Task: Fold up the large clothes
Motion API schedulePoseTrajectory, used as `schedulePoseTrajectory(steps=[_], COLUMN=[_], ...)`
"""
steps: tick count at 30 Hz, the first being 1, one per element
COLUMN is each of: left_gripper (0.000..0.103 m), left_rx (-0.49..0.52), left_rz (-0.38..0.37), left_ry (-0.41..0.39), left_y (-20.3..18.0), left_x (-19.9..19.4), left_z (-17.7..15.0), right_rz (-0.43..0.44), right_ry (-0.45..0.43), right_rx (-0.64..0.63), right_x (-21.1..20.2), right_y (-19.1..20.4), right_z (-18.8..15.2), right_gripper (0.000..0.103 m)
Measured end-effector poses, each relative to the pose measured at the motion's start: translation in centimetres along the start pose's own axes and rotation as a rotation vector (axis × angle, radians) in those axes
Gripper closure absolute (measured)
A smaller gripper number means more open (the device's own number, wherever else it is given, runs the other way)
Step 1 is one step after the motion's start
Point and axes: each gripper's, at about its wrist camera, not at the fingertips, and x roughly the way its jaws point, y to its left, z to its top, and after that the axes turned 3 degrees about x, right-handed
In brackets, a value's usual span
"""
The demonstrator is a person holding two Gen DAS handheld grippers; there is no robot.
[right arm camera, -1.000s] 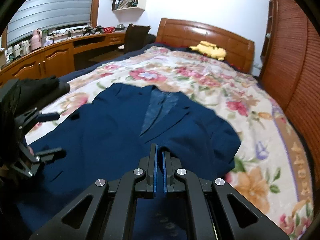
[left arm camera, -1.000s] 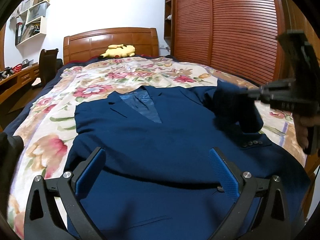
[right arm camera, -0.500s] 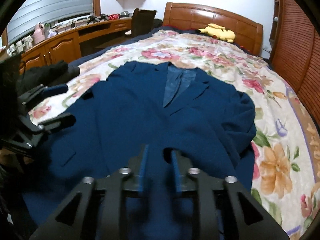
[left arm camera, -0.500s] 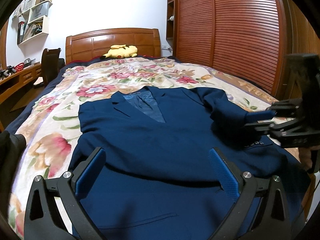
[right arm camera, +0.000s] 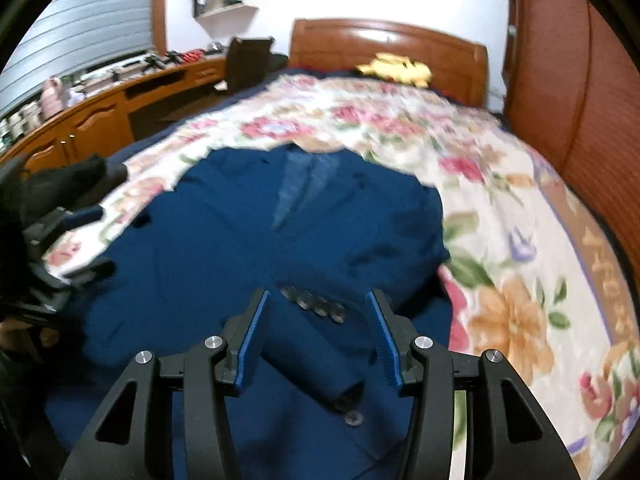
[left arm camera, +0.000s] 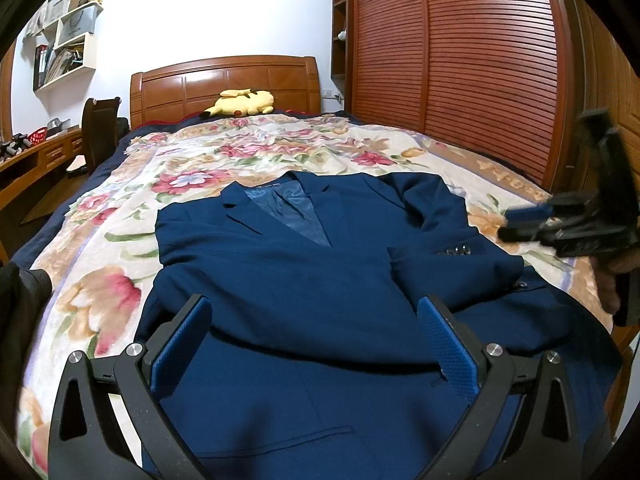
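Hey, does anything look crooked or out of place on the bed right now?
Nothing is spilled or damaged. The blue jacket lies front up on the flowered blanket, one sleeve folded across its front, cuff buttons showing. The other side is not folded in yet, so it looks lopsided.

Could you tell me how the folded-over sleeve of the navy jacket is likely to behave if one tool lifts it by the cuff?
The sleeve would probably droop and unfold, since it lies limp across the navy jacket. Its cloth looks thick, so it is likely weighty. The cuff buttons might slip against a pad.
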Motion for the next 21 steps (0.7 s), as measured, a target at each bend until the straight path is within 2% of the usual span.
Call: schedulePoseTrajectory(steps=[10, 14, 15, 16, 17, 18, 21], left_gripper=[0.000, 0.000, 0.000, 0.000, 0.000, 0.000, 0.000], left_rx=[0.014, 0.014, 0.014, 0.014, 0.014, 0.013, 0.011], left_rz=[0.002, 0.002, 0.001, 0.003, 0.003, 0.003, 0.007], left_ry=[0.010, 0.009, 0.008, 0.008, 0.007, 0.005, 0.002], left_y=[0.0, 0.0, 0.0, 0.0, 0.0, 0.1, 0.4], left_x=[-0.4, -0.5, -0.6, -0.5, -0.6, -0.8, -1.2], left_z=[-0.5, -0.7, -0.7, -0.7, -0.7, -0.8, -1.0], right_rz=[0.031, 0.002, 0.009, 0.016, 0.013, 0.014, 0.023], right_ry=[0.182, 0.191, 0.184, 0.183, 0.176, 0.166, 0.107], right_rx=[0.055, -0.041, -0.054, -0.066, -0.087, -0.102, -0.124], right_x=[6.1, 6.3, 6.1, 5.9, 5.6, 5.7, 4.2], right_y=[-0.1, 1.4, 1.8, 2.0, 2.5, 2.3, 3.2], right_z=[-1.9, -1.4, -1.3, -1.2, -1.2, -1.0, -0.4], right_gripper=[0.052, 0.052, 0.064, 0.072, 0.085, 0.091, 0.095])
